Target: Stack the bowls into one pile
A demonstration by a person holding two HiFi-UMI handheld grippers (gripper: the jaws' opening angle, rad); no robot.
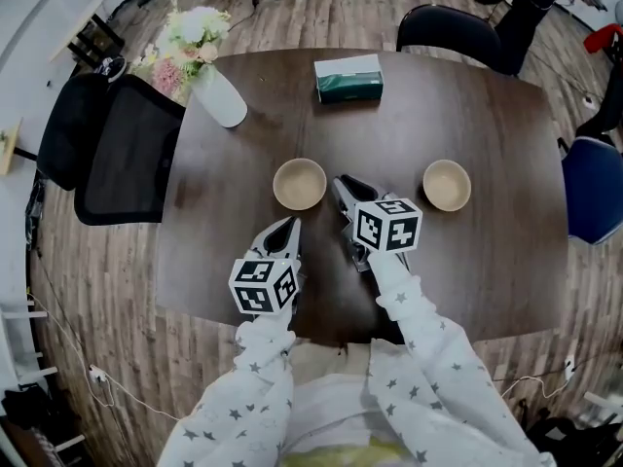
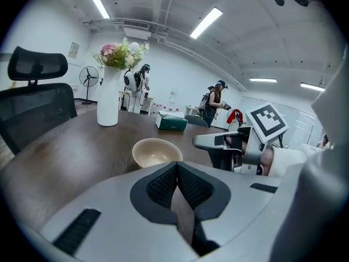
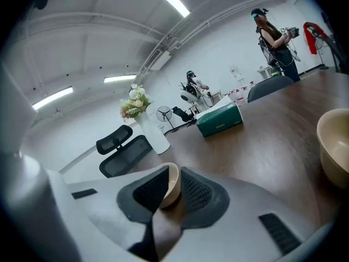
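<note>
Partly, the right hand-held gripper (image 3: 173, 174) hides a bowl (image 3: 172, 186).

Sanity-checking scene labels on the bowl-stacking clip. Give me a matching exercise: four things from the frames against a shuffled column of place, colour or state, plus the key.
Things:
1. vase
2. tissue box
3. left gripper
4. right bowl

Descriptions:
A. green, near the far edge of the table
B. jaws together, nothing between them
C. white, holding flowers, at the far left corner
D. beige, empty, on the right side

Pairs: 1-C, 2-A, 3-B, 4-D
</note>
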